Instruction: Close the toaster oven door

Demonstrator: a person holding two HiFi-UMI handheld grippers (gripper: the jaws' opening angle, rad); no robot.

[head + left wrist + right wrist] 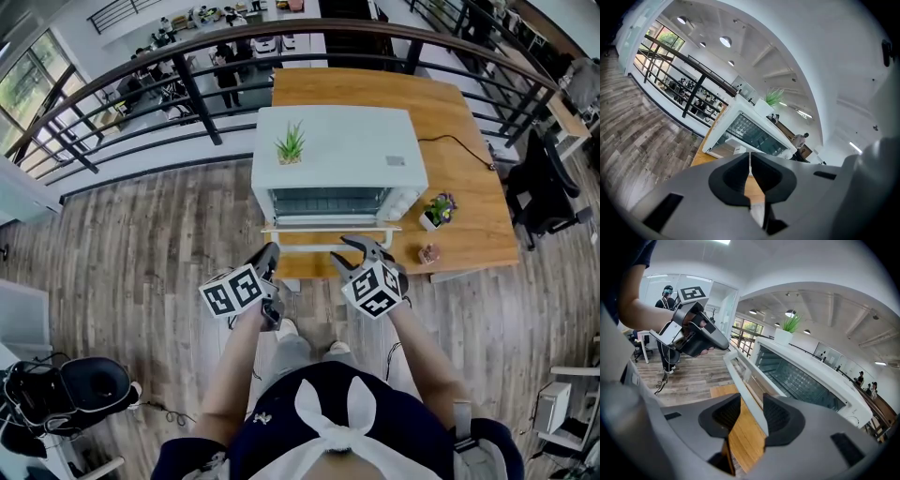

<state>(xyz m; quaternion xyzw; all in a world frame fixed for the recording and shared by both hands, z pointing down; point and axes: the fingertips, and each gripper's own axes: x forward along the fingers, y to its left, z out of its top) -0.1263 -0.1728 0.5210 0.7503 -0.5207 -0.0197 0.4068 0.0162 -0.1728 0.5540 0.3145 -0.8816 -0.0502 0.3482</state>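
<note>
Toaster oven door point(330, 225) open, its handle point(746, 392) clamped in right claw point(366, 247); left claw point(750, 165) shut, empty

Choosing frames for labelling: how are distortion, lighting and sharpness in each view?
Head view: sharp, daylit; fisheye bows the railing. Left gripper view: heavy barrel curvature, dark corners, bright ceiling lights; the shut left gripper fills the foreground. Right gripper view: same curvature; the door handle in the right gripper is crisp.
</note>
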